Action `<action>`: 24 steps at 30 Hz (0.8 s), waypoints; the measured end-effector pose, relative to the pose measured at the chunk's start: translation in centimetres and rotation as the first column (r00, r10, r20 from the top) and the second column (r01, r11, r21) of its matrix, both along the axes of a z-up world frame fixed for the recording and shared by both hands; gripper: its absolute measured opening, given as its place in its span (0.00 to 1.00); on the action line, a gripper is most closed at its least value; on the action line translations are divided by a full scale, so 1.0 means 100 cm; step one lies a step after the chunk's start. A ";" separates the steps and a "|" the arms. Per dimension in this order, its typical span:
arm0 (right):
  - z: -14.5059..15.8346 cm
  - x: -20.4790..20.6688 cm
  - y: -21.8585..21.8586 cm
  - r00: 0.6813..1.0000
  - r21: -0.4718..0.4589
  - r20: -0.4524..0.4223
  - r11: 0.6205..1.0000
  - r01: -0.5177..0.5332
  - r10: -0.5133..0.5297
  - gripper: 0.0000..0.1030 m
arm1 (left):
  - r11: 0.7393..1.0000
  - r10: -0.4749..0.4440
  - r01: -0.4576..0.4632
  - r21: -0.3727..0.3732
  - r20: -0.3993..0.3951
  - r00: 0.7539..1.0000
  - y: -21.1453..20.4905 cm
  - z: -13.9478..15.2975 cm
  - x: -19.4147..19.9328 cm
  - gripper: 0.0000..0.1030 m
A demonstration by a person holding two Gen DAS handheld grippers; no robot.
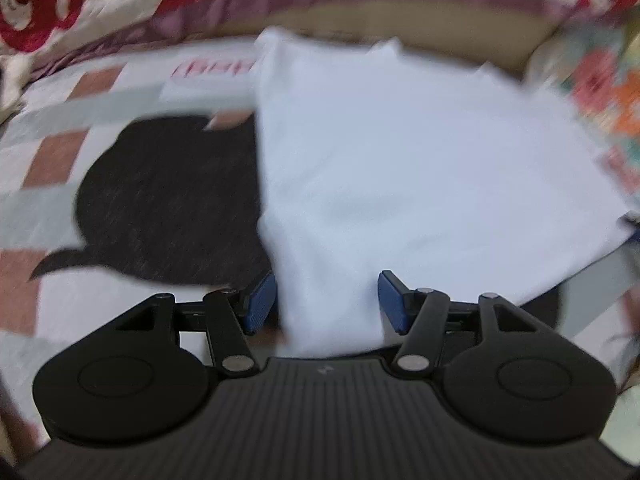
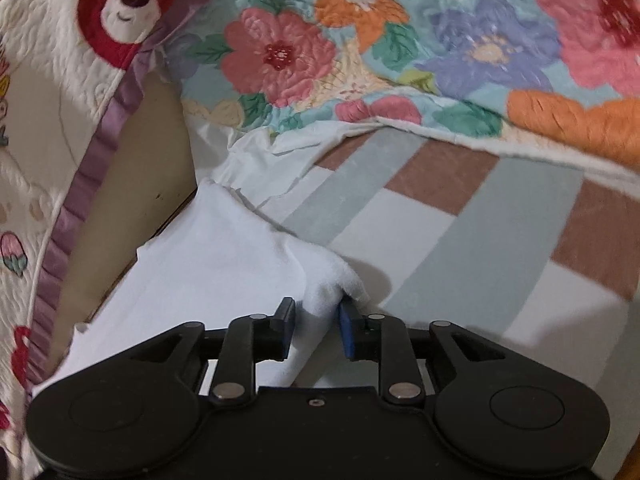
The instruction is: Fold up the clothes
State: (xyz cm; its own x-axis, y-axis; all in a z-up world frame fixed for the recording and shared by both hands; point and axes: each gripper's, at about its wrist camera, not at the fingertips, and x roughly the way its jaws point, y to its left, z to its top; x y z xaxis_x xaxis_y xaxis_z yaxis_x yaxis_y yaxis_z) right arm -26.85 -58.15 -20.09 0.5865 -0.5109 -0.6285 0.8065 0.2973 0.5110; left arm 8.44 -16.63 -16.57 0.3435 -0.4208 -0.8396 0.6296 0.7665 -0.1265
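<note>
A white garment (image 1: 420,168) lies spread on the checked bed sheet (image 1: 60,152), its left edge over a black garment (image 1: 172,200). My left gripper (image 1: 328,300) has its jaws apart, with a fold of the white garment between the blue pads; the view is blurred. In the right wrist view my right gripper (image 2: 316,326) is closed on a bunched corner of the white garment (image 2: 224,252), which is lifted slightly above the sheet (image 2: 440,248).
A cream quilt with red bear prints (image 1: 48,4) and a purple frill (image 2: 100,152) lies at the back. A floral quilt (image 2: 400,40) lies at the right. A beige headboard (image 1: 420,28) stands behind the bed.
</note>
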 end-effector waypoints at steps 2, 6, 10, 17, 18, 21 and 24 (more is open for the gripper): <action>0.000 -0.004 0.003 0.999 0.007 0.003 0.999 0.039 -0.039 0.29 | 0.998 0.036 -0.037 0.050 0.024 0.999 0.002 -0.004 0.002 0.63; 0.006 -0.001 0.005 0.991 -0.057 -0.106 0.996 0.075 -0.080 0.42 | 0.995 0.084 -0.086 0.055 0.042 0.996 0.010 -0.005 0.005 0.67; 0.005 0.001 0.001 0.994 -0.060 -0.095 0.997 0.049 -0.054 0.47 | 0.996 0.090 -0.090 -0.002 0.049 0.995 0.015 -0.002 0.003 0.64; -0.024 -0.011 -0.015 0.945 0.236 0.325 0.971 -0.044 -0.036 0.50 | 0.951 0.121 -0.111 -0.288 0.017 0.992 0.038 0.020 0.009 0.61; -0.030 -0.012 -0.015 0.927 0.273 0.372 0.961 -0.050 -0.057 0.48 | 0.945 0.107 -0.095 -0.314 0.019 0.994 0.037 0.026 0.008 0.60; -0.030 -0.006 -0.014 0.929 0.234 0.368 0.971 -0.053 -0.038 0.48 | 0.940 0.017 -0.010 -0.342 0.016 1.000 0.018 0.039 0.000 0.60; -0.019 0.012 -0.011 0.964 0.127 0.261 0.989 -0.080 0.045 0.46 | 0.951 -0.052 0.060 -0.303 0.035 0.998 -0.017 0.045 -0.017 0.60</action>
